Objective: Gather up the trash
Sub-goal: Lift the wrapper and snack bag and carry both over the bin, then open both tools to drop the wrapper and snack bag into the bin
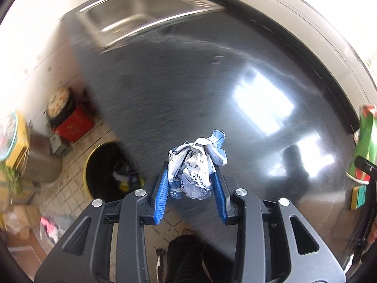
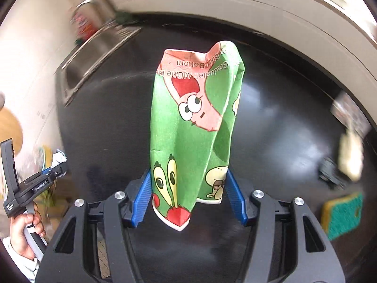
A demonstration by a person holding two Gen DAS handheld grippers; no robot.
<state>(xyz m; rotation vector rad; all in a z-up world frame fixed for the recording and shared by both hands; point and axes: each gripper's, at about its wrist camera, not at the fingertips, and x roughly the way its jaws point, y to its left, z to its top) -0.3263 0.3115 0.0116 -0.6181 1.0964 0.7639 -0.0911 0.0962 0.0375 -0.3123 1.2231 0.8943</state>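
Observation:
My left gripper (image 1: 191, 179) is shut on a crumpled white-and-blue paper wrapper (image 1: 196, 165), held above the front edge of the dark countertop (image 1: 188, 82). A black trash bin with a yellow rim (image 1: 106, 167) stands on the floor below and to the left of it, with some trash inside. My right gripper (image 2: 188, 188) is shut on a crushed green cartoon paper cup (image 2: 195, 129), held upside down above the counter. The cup also shows at the right edge of the left wrist view (image 1: 365, 141). The left gripper with its wrapper shows at the left of the right wrist view (image 2: 55, 165).
A steel sink (image 1: 141, 16) is set in the counter at the far left. A green-and-yellow sponge (image 2: 344, 214) lies on the counter at right, with a pale blurred object (image 2: 351, 155) and a small dark item (image 2: 329, 174) beyond it. Boxes and a red tin (image 1: 73, 122) crowd the tiled floor.

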